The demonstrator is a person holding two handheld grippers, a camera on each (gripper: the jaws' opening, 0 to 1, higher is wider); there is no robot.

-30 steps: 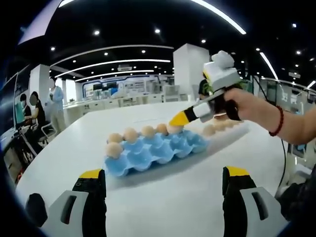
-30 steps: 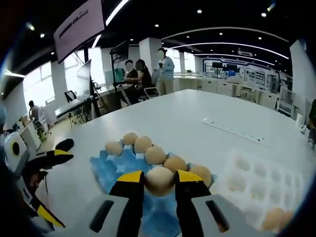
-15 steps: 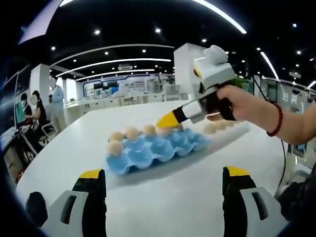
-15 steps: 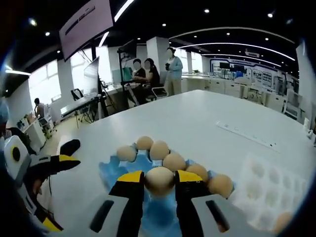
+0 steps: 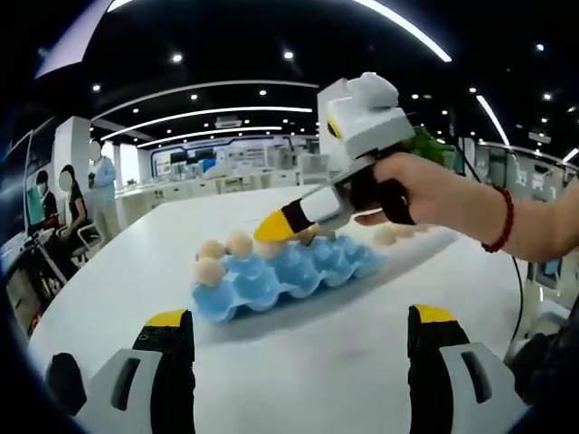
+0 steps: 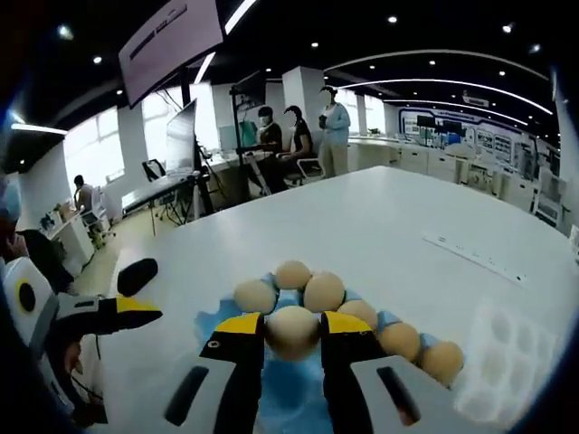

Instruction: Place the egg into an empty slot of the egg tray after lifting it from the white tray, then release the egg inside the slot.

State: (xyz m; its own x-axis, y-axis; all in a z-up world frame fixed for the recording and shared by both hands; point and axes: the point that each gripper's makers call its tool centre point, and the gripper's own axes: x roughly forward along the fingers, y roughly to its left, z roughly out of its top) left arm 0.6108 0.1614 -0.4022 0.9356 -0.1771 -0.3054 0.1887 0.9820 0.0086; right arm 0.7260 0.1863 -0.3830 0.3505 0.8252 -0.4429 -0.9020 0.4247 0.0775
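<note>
— Where's the egg (image 6: 291, 331)?
— Pinched between the right gripper (image 6: 291, 327)'s yellow-tipped jaws, above the blue egg tray (image 6: 298, 398), near five eggs already seated there.
— And the left gripper (image 5: 294, 318)?
— Jaws spread wide, holding nothing, low over the white table (image 5: 308, 362) before the tray.

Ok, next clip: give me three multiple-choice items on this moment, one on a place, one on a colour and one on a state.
1. Where is the held egg?
A. over the blue egg tray
B. in the white tray
C. on the bare table

2. What colour are the right gripper tips?
A. red
B. yellow
C. green

3. What state is the left gripper in?
A. shut on an egg
B. shut on the tray
C. open, holding nothing

Answers:
1. A, the blue tray lies under and behind the egg in the right gripper view.
2. B, yellow tips flank the egg.
3. C, its jaws stand wide apart over the table.
</note>
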